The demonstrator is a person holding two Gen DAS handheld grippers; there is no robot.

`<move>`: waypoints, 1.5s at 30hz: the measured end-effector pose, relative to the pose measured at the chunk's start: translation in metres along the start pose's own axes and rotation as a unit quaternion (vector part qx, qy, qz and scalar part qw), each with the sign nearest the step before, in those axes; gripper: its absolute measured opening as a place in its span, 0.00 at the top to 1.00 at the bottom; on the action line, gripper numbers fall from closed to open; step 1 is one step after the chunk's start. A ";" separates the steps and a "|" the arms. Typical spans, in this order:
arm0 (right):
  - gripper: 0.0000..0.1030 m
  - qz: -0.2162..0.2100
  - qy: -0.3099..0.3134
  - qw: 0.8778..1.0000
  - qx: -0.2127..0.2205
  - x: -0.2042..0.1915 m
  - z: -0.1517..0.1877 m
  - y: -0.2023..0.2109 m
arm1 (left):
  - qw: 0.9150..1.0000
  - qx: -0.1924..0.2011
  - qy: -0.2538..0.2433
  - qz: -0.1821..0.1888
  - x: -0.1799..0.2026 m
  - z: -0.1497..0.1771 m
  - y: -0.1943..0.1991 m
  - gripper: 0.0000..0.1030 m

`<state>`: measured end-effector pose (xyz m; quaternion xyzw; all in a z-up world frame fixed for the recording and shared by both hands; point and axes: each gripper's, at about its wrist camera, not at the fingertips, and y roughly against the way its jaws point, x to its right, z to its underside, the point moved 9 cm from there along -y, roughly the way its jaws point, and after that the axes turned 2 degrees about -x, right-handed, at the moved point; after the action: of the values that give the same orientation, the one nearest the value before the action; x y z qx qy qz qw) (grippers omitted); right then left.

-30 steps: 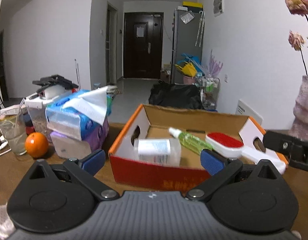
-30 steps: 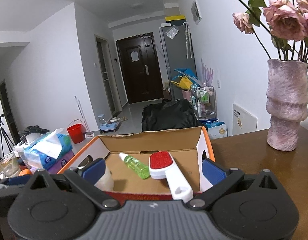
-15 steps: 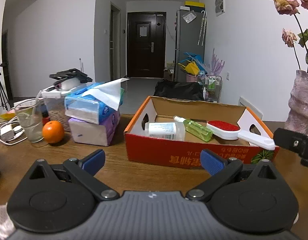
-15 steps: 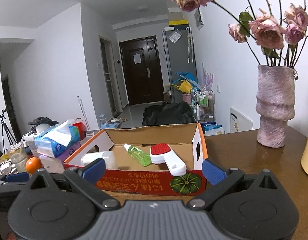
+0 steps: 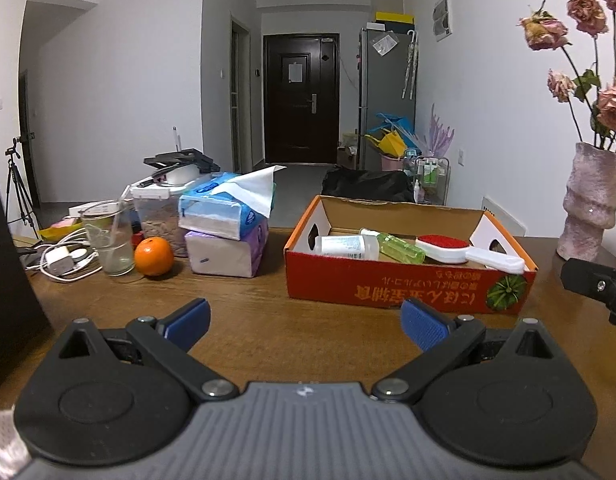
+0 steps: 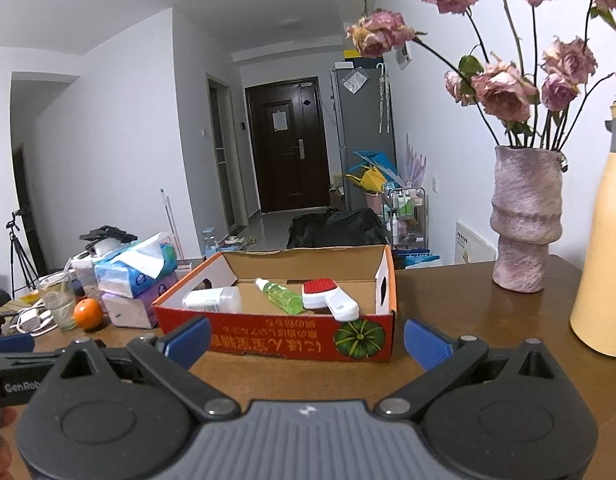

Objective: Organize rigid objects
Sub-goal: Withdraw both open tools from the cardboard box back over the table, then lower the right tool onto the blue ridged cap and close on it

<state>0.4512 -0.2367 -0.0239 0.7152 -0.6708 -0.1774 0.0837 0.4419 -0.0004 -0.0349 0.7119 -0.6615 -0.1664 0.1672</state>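
Bottles and a brush already lie in the red box (image 5: pixel 408 284) on the table (image 5: pixel 267 320): a white bottle (image 5: pixel 346 246), a green bottle (image 5: pixel 400 247) and a red brush (image 5: pixel 460 252). From the left camera, the left gripper (image 5: pixel 303 320) is wide open and holds nothing. The box sits ahead, a bit to its right, not touching.

From the right camera, the right gripper (image 6: pixel 305 338) is wide open and empty too. The box is just ahead. The job looks nearly done; the orange (image 6: pixel 88 313) is outside.

Dim cool indoor light, sharp focus, strong fisheye bending, dark vignetted corners.
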 end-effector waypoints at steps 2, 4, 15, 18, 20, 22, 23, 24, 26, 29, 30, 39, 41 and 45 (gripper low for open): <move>0.00 0.000 0.003 1.000 0.000 0.000 0.003 0.013 | 1.000 -0.001 -0.003 -0.002 -0.001 0.004 0.012 0.00; 0.00 0.001 0.008 1.000 0.000 0.000 0.007 0.027 | 1.000 0.002 -0.004 -0.002 -0.002 0.008 0.024 0.00; 0.00 0.006 0.030 0.999 -0.008 -0.004 0.035 0.089 | 1.000 0.013 -0.021 0.003 -0.002 0.033 0.090 0.00; 0.00 0.005 0.036 0.999 -0.011 -0.007 0.043 0.104 | 1.000 0.015 -0.023 0.007 -0.004 0.039 0.105 0.00; 0.00 0.005 0.041 0.999 -0.013 -0.010 0.049 0.113 | 1.000 0.016 -0.024 0.009 -0.005 0.044 0.113 0.00; 0.00 0.006 0.046 0.999 -0.017 -0.013 0.055 0.121 | 1.000 0.015 -0.024 0.010 -0.007 0.051 0.120 0.00; 0.00 0.005 0.049 0.999 -0.019 -0.015 0.058 0.124 | 1.000 0.015 -0.024 0.011 -0.008 0.054 0.124 0.00; 0.00 0.006 0.051 0.998 -0.022 -0.016 0.062 0.127 | 1.000 0.014 -0.024 0.012 -0.009 0.057 0.127 0.00; 0.00 0.008 0.059 0.998 -0.029 -0.018 0.071 0.132 | 1.000 0.013 -0.025 0.014 -0.012 0.063 0.133 0.00; 0.00 0.009 0.067 0.997 -0.040 -0.022 0.086 0.139 | 0.999 0.009 -0.026 0.016 -0.017 0.074 0.139 0.00; 0.00 0.008 0.068 0.997 -0.043 -0.023 0.090 0.140 | 0.999 0.007 -0.028 0.016 -0.018 0.077 0.140 0.00; 0.00 0.020 0.076 0.993 -0.083 -0.016 0.125 0.141 | 0.999 -0.024 -0.029 0.013 -0.031 0.106 0.133 0.00; 0.01 0.020 0.073 0.993 -0.095 -0.014 0.131 0.137 | 0.999 -0.030 -0.027 0.013 -0.033 0.110 0.130 0.00; 0.06 0.013 0.073 0.989 -0.125 -0.013 0.144 0.123 | 0.999 -0.041 -0.023 0.015 -0.034 0.117 0.124 0.00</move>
<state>0.2831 -0.2174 -0.1112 0.7013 -0.6448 -0.2061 0.2234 0.2761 0.0233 -0.0815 0.6905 -0.6683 -0.2070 0.1835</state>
